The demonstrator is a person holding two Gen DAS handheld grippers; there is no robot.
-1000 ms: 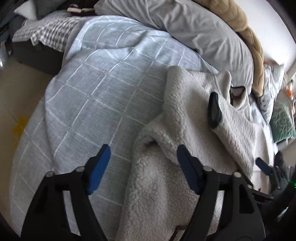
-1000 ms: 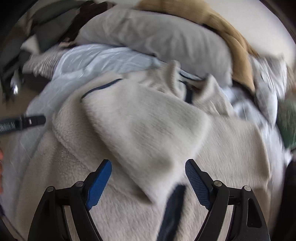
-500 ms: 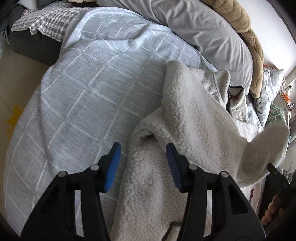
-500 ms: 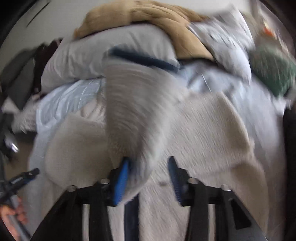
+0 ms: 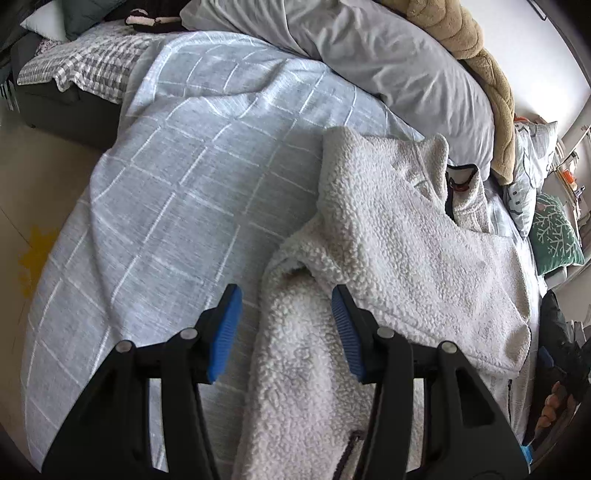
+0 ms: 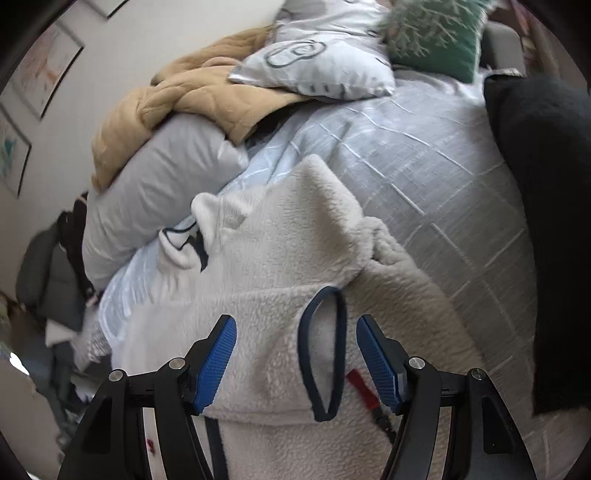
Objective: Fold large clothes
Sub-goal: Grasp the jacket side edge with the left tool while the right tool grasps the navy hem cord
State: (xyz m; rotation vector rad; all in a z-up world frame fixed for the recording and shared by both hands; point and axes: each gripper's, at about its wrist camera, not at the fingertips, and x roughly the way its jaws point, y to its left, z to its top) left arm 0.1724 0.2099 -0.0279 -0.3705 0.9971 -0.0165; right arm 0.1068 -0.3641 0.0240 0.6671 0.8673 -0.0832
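Note:
A cream fleece jacket (image 5: 399, 240) lies on the bed's grey checked cover (image 5: 192, 177), collar toward the pillows. One sleeve lies folded across its body, its navy-trimmed cuff (image 6: 323, 350) near the right side. My left gripper (image 5: 284, 328) is open and empty, its jaws straddling the jacket's left edge by the armpit fold. My right gripper (image 6: 297, 362) is open, hovering over the sleeve cuff, which lies flat between the jaws. The jacket (image 6: 295, 240) fills the middle of the right wrist view.
A grey pillow (image 5: 388, 62) and a tan blanket (image 5: 476, 55) lie along the head of the bed. A patterned white cushion (image 6: 325, 55) and a green cushion (image 6: 436, 33) lie further right. A black garment (image 6: 546, 221) lies at the right edge. Floor (image 5: 33, 177) shows left.
The right gripper carried the sleeve across the jacket, opened and let it go; the sleeve now lies flat. The left gripper narrowed, then widened a little, staying by the left edge.

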